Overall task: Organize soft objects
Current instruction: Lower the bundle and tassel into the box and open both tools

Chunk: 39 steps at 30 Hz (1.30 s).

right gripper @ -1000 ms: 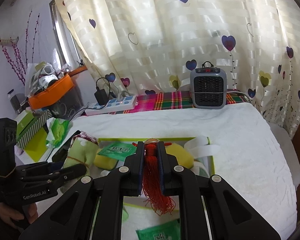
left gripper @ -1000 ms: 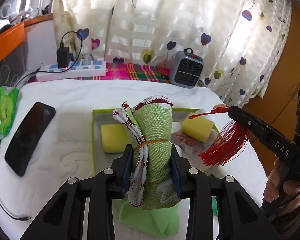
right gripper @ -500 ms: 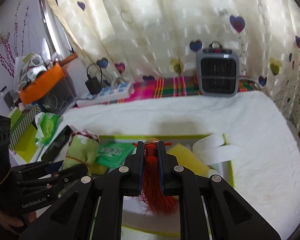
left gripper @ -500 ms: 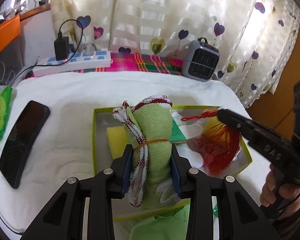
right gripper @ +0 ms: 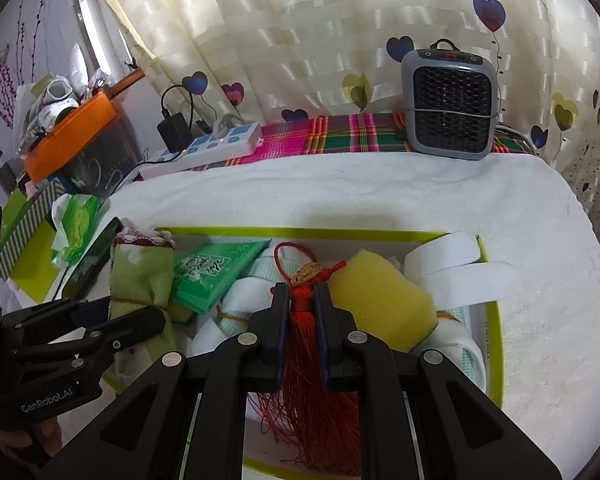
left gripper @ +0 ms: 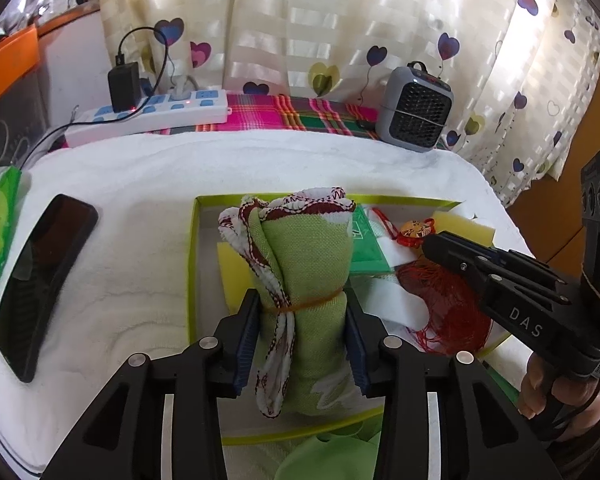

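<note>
Most of the sorting looks done: the tray point(right gripper: 494, 322) on the table already holds a sponge point(right gripper: 380, 300), a green packet point(right gripper: 216, 272) and white bands. Two pieces remain to release. On the left, the left gripper point(left gripper: 302, 334) has its jaws opening around the green towel roll point(left gripper: 304, 276), which stands over the tray's left part, long axis up, frilled end toward the curtain. On the right, the right gripper point(right gripper: 301, 308) pinches the red tassel point(right gripper: 300, 320) over the tray's middle, loop forward, fringe trailing back.

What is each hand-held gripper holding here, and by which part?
Left hand-held gripper, jaws opening: rolled green cloth, pads at its rubber-banded middle. Right hand-held gripper: red tassel, clamped at the neck under its knot.
</note>
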Each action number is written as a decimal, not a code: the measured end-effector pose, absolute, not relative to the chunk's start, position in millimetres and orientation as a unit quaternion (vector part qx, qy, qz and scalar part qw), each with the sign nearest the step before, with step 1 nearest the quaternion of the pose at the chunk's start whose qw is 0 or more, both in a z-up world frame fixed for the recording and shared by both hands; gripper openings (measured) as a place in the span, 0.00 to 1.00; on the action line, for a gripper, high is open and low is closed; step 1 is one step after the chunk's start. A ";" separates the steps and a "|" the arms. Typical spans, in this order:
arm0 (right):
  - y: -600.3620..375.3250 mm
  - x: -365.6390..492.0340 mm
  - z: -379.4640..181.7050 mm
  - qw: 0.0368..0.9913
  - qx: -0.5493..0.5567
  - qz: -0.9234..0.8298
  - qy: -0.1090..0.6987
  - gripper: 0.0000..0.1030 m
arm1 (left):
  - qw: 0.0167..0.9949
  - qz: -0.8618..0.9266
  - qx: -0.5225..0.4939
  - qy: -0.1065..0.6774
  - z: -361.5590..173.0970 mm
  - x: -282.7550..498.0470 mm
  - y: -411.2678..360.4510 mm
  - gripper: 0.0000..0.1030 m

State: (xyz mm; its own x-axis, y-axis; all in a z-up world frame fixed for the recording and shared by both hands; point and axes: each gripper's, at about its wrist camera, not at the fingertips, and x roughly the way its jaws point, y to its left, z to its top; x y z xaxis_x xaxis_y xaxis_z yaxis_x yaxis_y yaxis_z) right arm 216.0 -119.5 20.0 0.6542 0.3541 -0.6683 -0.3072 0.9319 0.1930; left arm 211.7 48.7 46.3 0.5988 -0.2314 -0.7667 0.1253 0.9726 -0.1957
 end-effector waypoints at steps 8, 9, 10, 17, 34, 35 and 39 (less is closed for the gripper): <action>-115.5 213.0 18.9 0.911 0.011 0.177 0.372 0.13 | 0.893 -0.090 -0.057 0.436 45.7 207.4 51.2 0.39; -115.4 213.1 18.9 0.911 0.011 0.177 0.372 0.13 | 0.894 -0.088 -0.058 0.435 45.7 206.9 51.9 0.40; -115.8 213.2 19.0 0.911 0.012 0.177 0.373 0.13 | 0.894 -0.086 -0.058 0.435 45.7 206.3 52.6 0.41; -115.2 212.0 19.2 0.911 0.012 0.177 0.373 0.15 | 0.897 -0.076 -0.051 0.433 46.8 204.4 53.2 0.47; -110.5 199.3 26.4 0.919 0.000 0.169 0.357 0.47 | 0.903 -0.061 -0.047 0.424 52.2 195.1 55.8 0.52; -111.3 198.2 26.8 0.920 -0.001 0.168 0.356 0.47 | 0.903 -0.059 -0.047 0.423 52.5 193.9 55.7 0.52; -113.3 192.1 28.2 0.922 -0.003 0.162 0.353 0.48 | 0.905 -0.058 -0.044 0.420 55.1 187.3 54.3 0.52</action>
State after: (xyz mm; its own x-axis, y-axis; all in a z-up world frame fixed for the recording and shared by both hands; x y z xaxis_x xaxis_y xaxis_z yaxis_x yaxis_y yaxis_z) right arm 192.1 -113.3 28.2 0.6987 0.2964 -0.6511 -0.3010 0.9474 0.1083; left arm 187.3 54.3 55.1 0.6409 -0.1424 -0.7543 0.0691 0.9894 -0.1280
